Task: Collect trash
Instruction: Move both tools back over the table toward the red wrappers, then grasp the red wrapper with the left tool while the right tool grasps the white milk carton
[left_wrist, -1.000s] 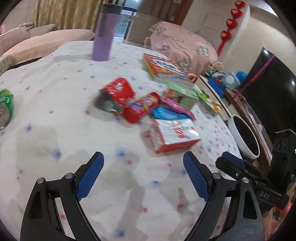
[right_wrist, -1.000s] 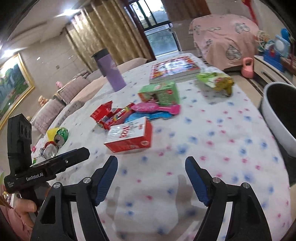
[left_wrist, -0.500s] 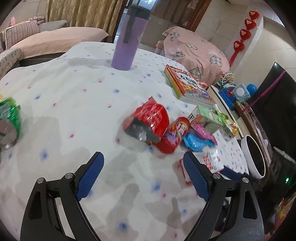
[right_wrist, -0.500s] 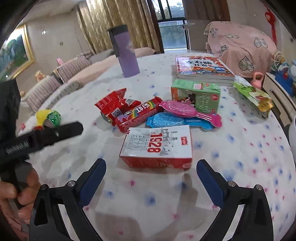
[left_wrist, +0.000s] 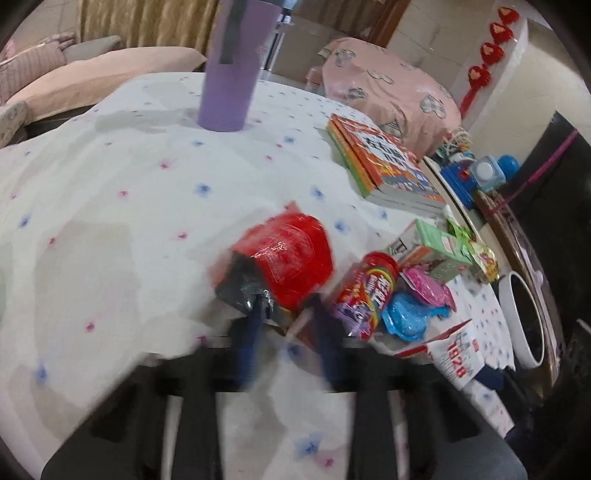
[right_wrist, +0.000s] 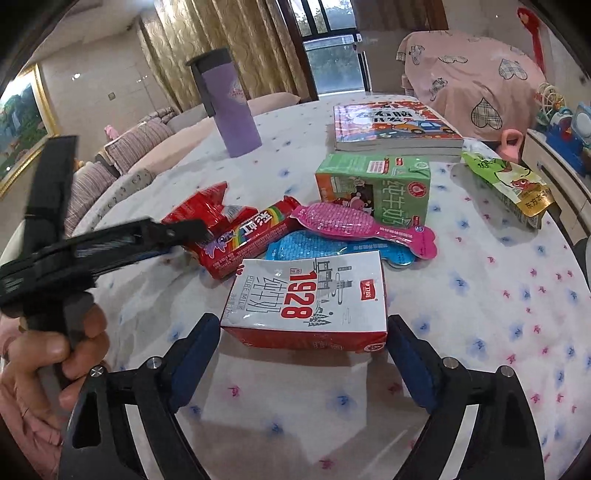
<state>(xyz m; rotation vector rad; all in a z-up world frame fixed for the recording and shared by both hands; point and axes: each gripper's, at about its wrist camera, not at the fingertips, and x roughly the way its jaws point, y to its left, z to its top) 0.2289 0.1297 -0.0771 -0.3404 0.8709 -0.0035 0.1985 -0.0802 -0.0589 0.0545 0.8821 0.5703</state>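
Straddling the red-and-white milk carton (right_wrist: 308, 299) mid-table, right gripper (right_wrist: 301, 354) spread, carton's long axis crosswise between the pads. Left gripper (left_wrist: 286, 325), blurred, narrowing at the red wrapper (left_wrist: 286, 260); closure unclear.

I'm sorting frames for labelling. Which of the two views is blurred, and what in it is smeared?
Left wrist view: motion blur smears the left gripper; its fingers are streaks at the torn end of the red bag. Right wrist view: sharp, the right gripper and the 1928 milk carton crisp; fisheye bends the edges.
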